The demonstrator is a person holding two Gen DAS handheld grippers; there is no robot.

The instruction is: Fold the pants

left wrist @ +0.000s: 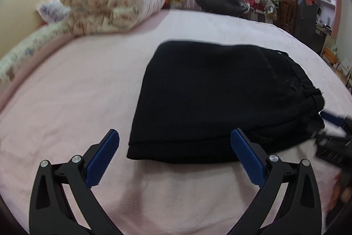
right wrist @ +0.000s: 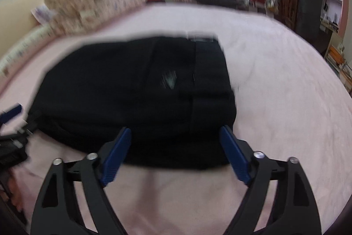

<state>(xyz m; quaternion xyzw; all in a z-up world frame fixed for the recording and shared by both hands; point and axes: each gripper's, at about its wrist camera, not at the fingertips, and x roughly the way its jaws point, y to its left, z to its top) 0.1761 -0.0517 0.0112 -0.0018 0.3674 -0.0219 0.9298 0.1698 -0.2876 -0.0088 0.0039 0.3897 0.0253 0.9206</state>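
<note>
Pants (left wrist: 211, 102) lie on the bed (left wrist: 77, 91), black, folded into a squat, stacked rectangle. Waistband and belt loop show at the right end in the left view. Several layers visible along the near edge.

Handling, as a judgement: soft, limp cloth, light to medium weight, thick where the layers stack. Not fragile, not slippery on the fleecy pink cover. It will sag and slide apart if lifted by one layer only. Best hold: pinch through all layers at the near edge, one grip towards each end, or at the stiffer waistband.

Left tongs (left wrist: 175, 147): wide apart, nothing between the pads, pointing downward and forward at the near left corner of the stack. The right pad overlaps the pants' near edge in the picture; contact cannot be told.

Right tongs (right wrist: 176, 144): also apart, empty, angled down at the near edge towards the waistband end. The picture is blurred, so touch is not readable here either.

Each tool shows at the margin of the other's view, so the two hands sit side by side along the near edge.

Fold looks close to finished; maybe a final tidy remains.

Floral pillow (left wrist: 110, 1) well behind, clear of the work.
</note>
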